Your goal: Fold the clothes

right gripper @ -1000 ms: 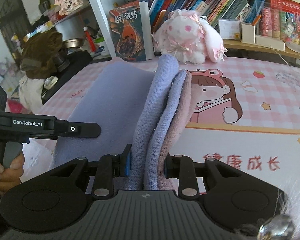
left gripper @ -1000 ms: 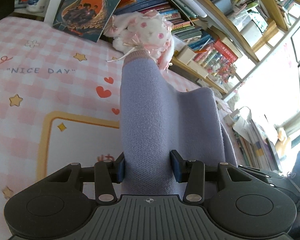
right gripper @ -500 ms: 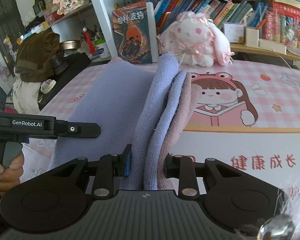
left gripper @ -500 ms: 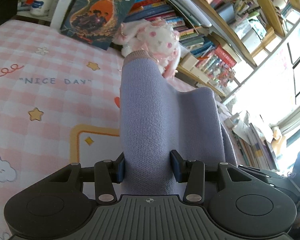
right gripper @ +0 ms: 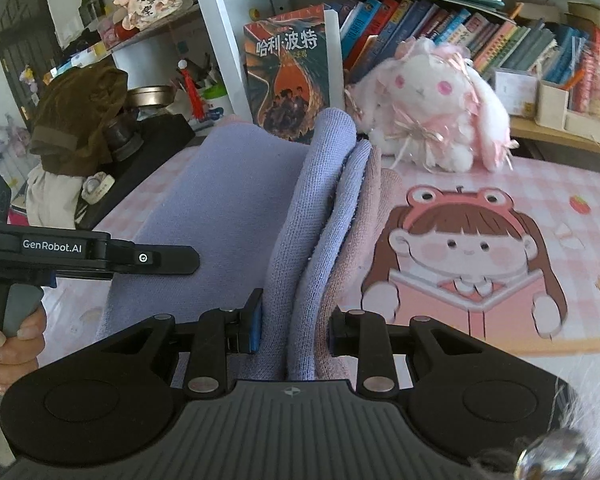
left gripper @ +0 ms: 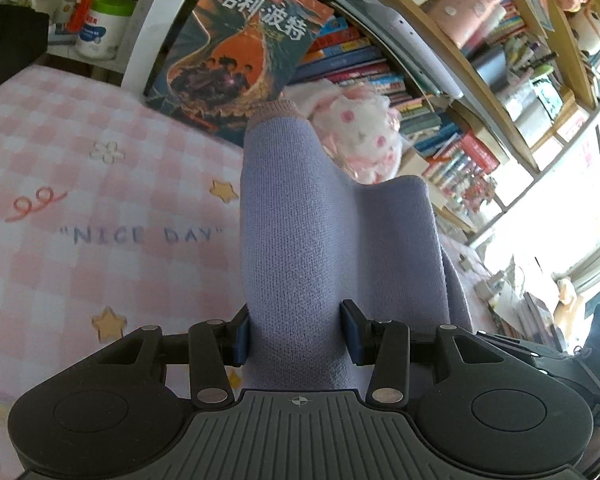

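Pinching the lavender knit sweater (left gripper: pixel 332 240) above the pink checked mat (left gripper: pixel 100 208), the left gripper (left gripper: pixel 296 336) held one thick fold while the right gripper (right gripper: pixel 294 328), closed tighter, clamped several layers (these could slip unevenly, skewing the fold).

Lavender knit garment (left gripper: pixel 332 248): lower end hidden under left gripper (left gripper: pixel 296 334) body. Plush rabbit (left gripper: pixel 356 136): blurred, partly covered by garment. Picture book (left gripper: pixel 236 60): bottom corner hidden behind cuff. Hand (right gripper: pixel 8 336): cut off at left edge. Shelf book spines (right gripper: pixel 532 44): titles too small to read.
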`<state>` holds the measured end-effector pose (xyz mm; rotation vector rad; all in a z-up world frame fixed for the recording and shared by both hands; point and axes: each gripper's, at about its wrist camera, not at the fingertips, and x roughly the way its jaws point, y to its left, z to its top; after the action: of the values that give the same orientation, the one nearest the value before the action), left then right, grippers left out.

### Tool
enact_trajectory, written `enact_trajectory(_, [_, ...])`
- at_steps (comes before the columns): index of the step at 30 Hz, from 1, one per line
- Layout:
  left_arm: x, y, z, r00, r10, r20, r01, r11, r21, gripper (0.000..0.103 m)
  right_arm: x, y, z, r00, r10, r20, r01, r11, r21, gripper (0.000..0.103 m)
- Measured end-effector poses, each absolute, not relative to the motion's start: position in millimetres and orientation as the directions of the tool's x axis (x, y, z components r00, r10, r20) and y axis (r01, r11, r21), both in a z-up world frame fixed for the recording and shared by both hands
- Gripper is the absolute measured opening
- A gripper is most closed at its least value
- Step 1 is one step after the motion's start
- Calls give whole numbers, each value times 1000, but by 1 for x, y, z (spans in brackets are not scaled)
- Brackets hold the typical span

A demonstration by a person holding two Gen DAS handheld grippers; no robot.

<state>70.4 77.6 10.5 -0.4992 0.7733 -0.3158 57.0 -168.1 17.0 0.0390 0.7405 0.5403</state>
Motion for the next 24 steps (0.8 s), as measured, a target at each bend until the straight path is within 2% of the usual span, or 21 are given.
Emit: enact_trajectory(24, [159, 84, -13, 655, -436, -617, 75, 851, -520, 43, 150, -158, -8, 596, 487, -638, -430, 865, 257, 26])
